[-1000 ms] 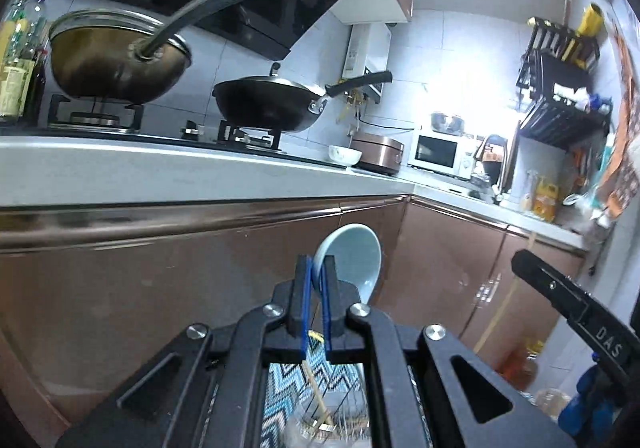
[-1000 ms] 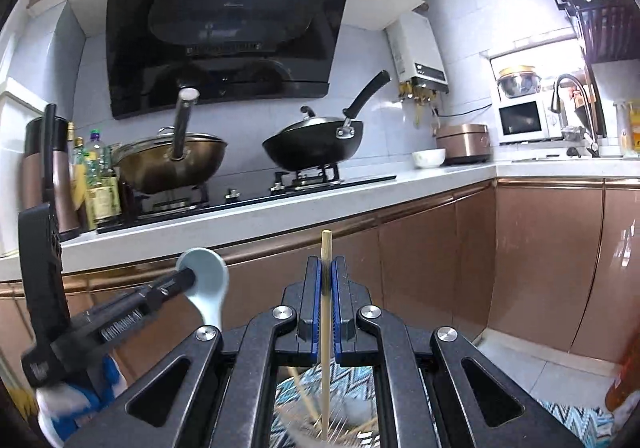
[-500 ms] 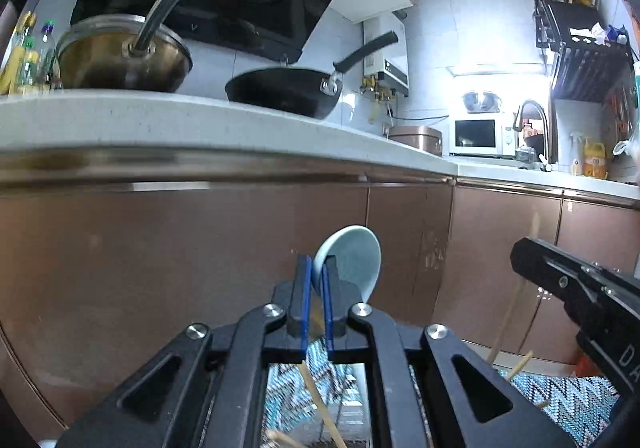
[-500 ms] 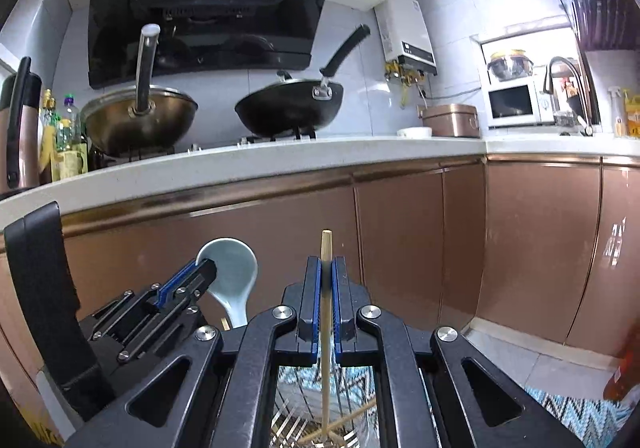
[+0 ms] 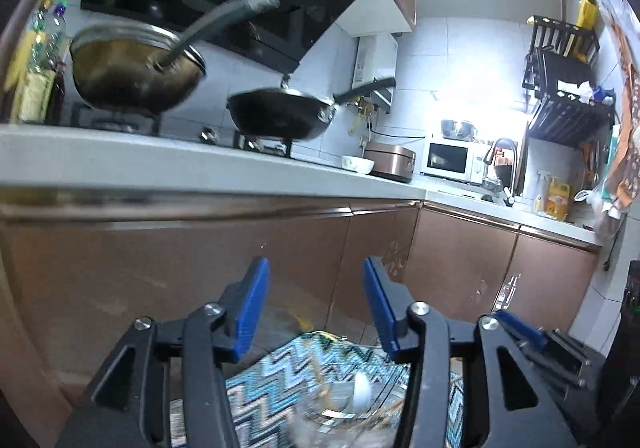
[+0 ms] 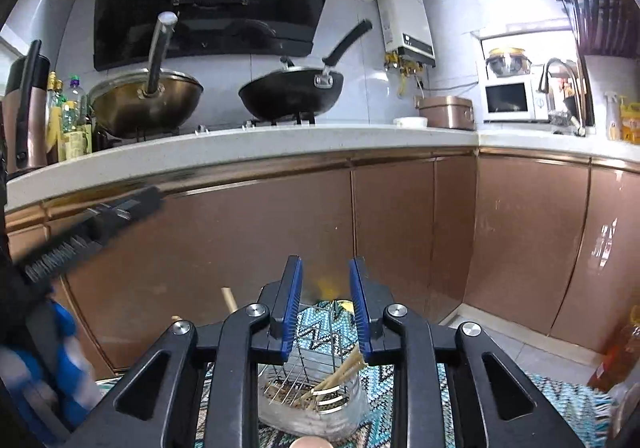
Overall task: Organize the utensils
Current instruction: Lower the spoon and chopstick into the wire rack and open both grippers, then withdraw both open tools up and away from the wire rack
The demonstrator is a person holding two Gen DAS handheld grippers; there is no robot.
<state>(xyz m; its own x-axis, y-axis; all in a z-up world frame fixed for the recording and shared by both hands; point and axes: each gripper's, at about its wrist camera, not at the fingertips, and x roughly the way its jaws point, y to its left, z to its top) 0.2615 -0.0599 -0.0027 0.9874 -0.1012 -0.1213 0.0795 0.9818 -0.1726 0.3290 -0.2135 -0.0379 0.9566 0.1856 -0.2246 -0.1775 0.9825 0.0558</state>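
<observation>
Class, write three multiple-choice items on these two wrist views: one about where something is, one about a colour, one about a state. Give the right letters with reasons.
1. Where is the wire utensil holder?
A. on the counter
B. below the right gripper, on the zigzag mat
C. in the sink

2. What colour are the pads on the gripper fingers?
A. red
B. green
C. blue

3. How does the left gripper stand?
A. open and empty
B. shut on a spoon
C. shut on a chopstick

Answers:
1 B, it shows between the right gripper's fingers on the patterned mat.
2 C, both views show blue pads.
3 A, its jaws stand apart with nothing between them.
</observation>
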